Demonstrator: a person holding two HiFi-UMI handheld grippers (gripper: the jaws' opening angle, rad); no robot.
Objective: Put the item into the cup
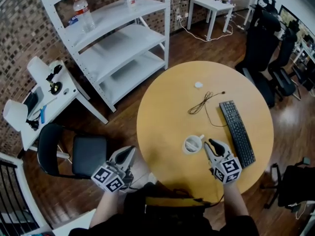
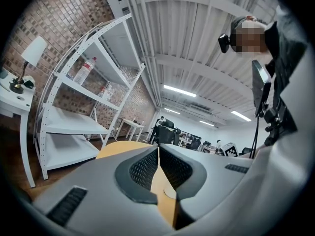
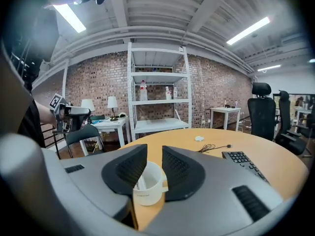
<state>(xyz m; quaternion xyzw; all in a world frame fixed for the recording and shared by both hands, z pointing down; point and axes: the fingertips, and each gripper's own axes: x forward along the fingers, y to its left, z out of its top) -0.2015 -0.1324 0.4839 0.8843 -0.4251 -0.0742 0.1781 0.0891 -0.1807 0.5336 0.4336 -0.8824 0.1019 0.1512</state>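
Right gripper (image 3: 153, 149) first, in its own view: its two dark ribbed fingers (image 3: 129, 170) stand apart with a clear gap between them, clamped on nothing. Through that gap, low in the middle of the frame, shows the white cup (image 3: 148, 190). It stands upright on the table just beyond the tips, and neither finger can be seen to touch it. A pale strip (image 3: 141, 181) leans against the cup's inner wall, but what it is cannot be told.

From the head view the same right gripper (image 1: 212, 145) sits at lower centre-right. Its tips are just right of the cup (image 1: 192, 144), and the cup's handle points toward them. The cup stands near the lower edge of the round yellow table (image 1: 167, 112).

In the left gripper view, the left gripper (image 2: 158, 151) has its fingers (image 2: 142, 170) together, meeting at the tips with nothing held. A thin wedge of tabletop shows below the meeting line. In the head view this left gripper (image 1: 129, 152) hangs at lower left, off the table's edge and well apart from the cup.

Farther out on the table, a black keyboard (image 1: 237, 132) lies right of the cup, running up the frame. A thin dark cable (image 1: 203, 102) is looped above the cup. A small white object (image 1: 198, 84) lies above that, toward the table's far side.

Off the table, a black chair (image 1: 74, 154) stands at middle left. A white shelf unit (image 1: 118, 43) fills the upper left before a brick wall, with a clear bottle (image 1: 83, 13) on its top shelf.
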